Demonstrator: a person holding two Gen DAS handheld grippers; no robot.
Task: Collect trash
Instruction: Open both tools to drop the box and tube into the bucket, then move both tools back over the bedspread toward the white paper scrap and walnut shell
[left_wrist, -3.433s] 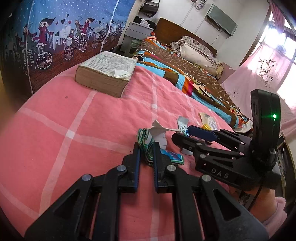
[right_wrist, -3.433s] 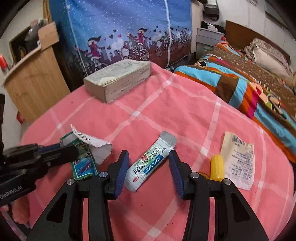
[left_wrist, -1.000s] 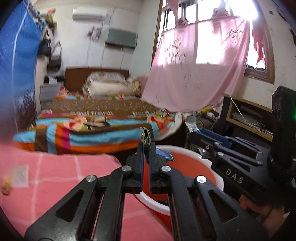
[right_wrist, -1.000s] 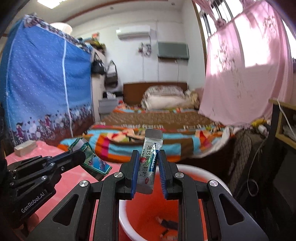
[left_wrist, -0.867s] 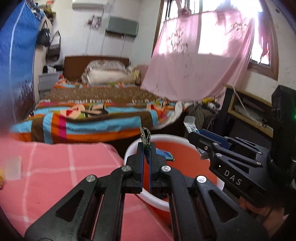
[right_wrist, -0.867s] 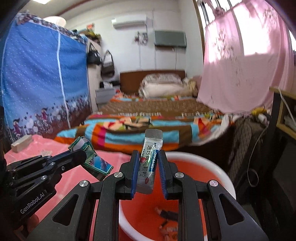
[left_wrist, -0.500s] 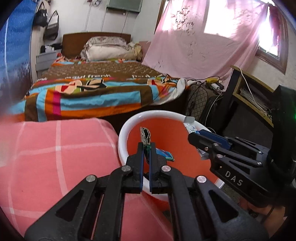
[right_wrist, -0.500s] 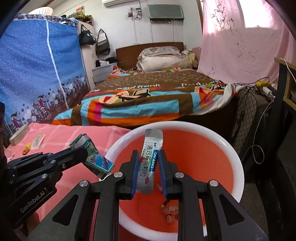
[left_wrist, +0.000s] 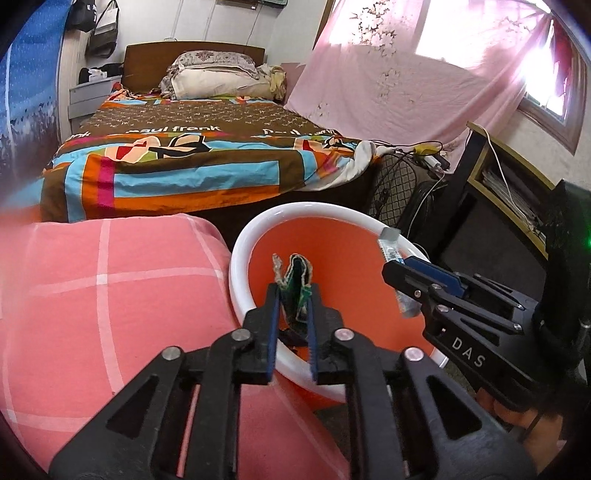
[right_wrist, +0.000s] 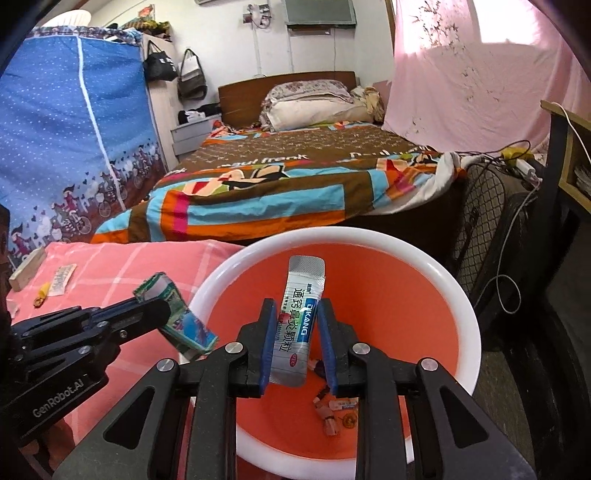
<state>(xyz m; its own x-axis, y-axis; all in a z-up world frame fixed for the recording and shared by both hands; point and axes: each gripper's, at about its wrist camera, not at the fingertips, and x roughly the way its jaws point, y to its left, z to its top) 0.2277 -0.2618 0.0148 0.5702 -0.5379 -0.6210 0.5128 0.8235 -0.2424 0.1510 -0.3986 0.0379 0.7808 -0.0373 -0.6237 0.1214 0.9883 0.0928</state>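
Both tools poised over the orange bin (right_wrist: 461, 317), presumably so each piece drops straight in on release. Left tool (left_wrist: 293, 291) clamped on a crumpled green wrapper (left_wrist: 297, 280), held just inside the bin's near rim; jaws look slightly parted, grip perhaps loosening. Right tool (right_wrist: 297, 321) pinching a white DIKANG sachet (right_wrist: 301, 314) upright above the bin's middle, ready to fall clear of the rim. Below the right tool, at the bin's bottom, a few small scraps (right_wrist: 332, 413) already lying. Behind and left of the tools, on the pink checked bedspread (right_wrist: 122, 269), a receipt (right_wrist: 62, 278) and a small yellow item (right_wrist: 42, 293) yet to gather.
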